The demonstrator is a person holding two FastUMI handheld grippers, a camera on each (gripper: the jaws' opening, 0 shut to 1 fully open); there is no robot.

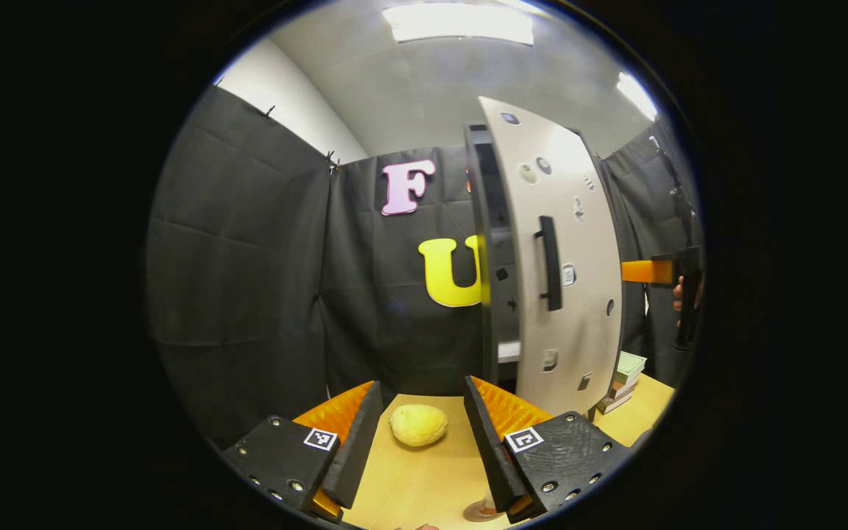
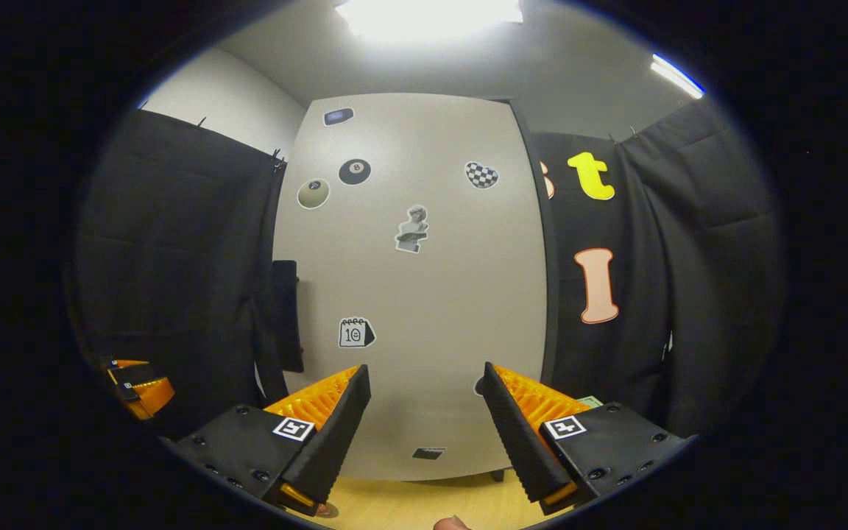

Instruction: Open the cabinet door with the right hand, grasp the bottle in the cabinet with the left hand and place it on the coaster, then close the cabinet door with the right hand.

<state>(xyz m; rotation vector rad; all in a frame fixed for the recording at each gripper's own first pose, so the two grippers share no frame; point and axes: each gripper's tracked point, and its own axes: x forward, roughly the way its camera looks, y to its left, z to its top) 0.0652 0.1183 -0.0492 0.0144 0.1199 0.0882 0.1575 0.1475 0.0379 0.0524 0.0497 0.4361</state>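
the tall pale grey cabinet door with stickers (image 2: 409, 280) stands before the right tool (image 2: 424, 430), whose fingers are spread wide apart with nothing between them, just short of the door's face. from the left gripper view the same door looks edge-on and seems slightly ajar, its black vertical bar handle (image 1: 550, 263) on the near face, and the right tool shows far to the right behind it, held by a hand. the left tool (image 1: 422, 442) also hangs released, fingers parted, above the light wooden desk (image 1: 409, 486). i cannot see the bottle; judging by the task it sits inside the cabinet, hidden by the door. the door is a stiff flat panel that should swing lightly on its hinges, and the bar handle is the sensible place to pinch, since the smooth face offers no purchase. a bottle is likely rigid and slick, best taken around its body. on the desk lies a round yellow lumpy object (image 1: 417, 425), a brownish round coaster (image 1: 481, 510) at the near edge, and a stack of books (image 1: 623, 381) to the right. black cloth walls the booth, with bright ceiling lights above.
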